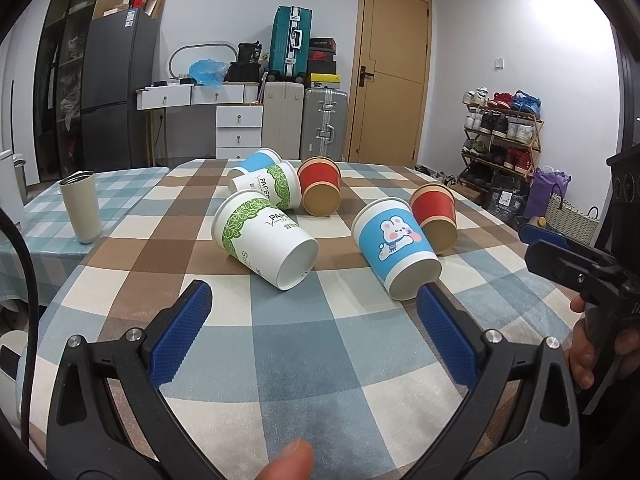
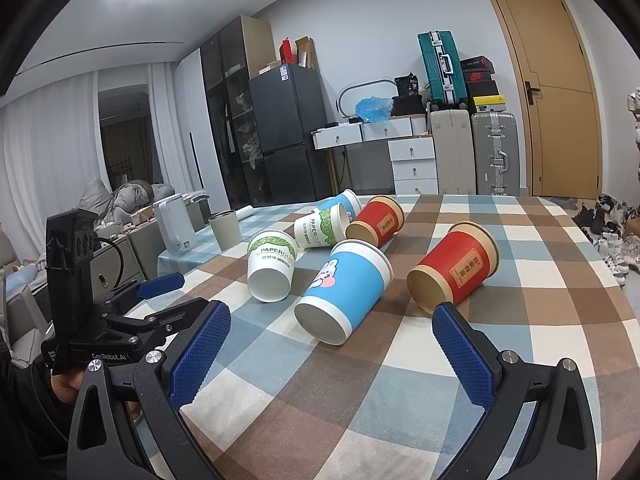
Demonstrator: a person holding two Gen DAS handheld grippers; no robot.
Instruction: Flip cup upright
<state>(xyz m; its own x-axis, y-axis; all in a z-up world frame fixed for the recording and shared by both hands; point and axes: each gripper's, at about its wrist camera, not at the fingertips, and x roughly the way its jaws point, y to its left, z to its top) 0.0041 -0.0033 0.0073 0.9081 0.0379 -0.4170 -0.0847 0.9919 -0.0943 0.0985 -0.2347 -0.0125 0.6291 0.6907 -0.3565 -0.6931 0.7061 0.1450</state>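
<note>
Several paper cups lie on their sides on the checked tablecloth [image 1: 304, 344]. Nearest are a white cup with green leaves [image 1: 262, 240] [image 2: 272, 264], a blue cup with a rabbit [image 1: 394, 246] [image 2: 346, 284] and a red cup [image 1: 436, 216] [image 2: 456, 268]. Behind lie another green-leaf cup [image 1: 272, 188], a second blue cup [image 1: 258, 160] and a second red cup [image 1: 320, 190]. My left gripper [image 1: 314, 300] is open and empty, just short of the near cups. My right gripper [image 2: 332, 324] is open and empty in front of the blue rabbit cup and the red cup.
A grey tumbler [image 1: 80, 206] stands upright on the neighbouring teal checked table at left. A white kettle [image 2: 174, 224] stands beyond it. The other gripper shows at the right edge of the left wrist view [image 1: 568, 256]. Suitcases, drawers and a shoe rack stand behind.
</note>
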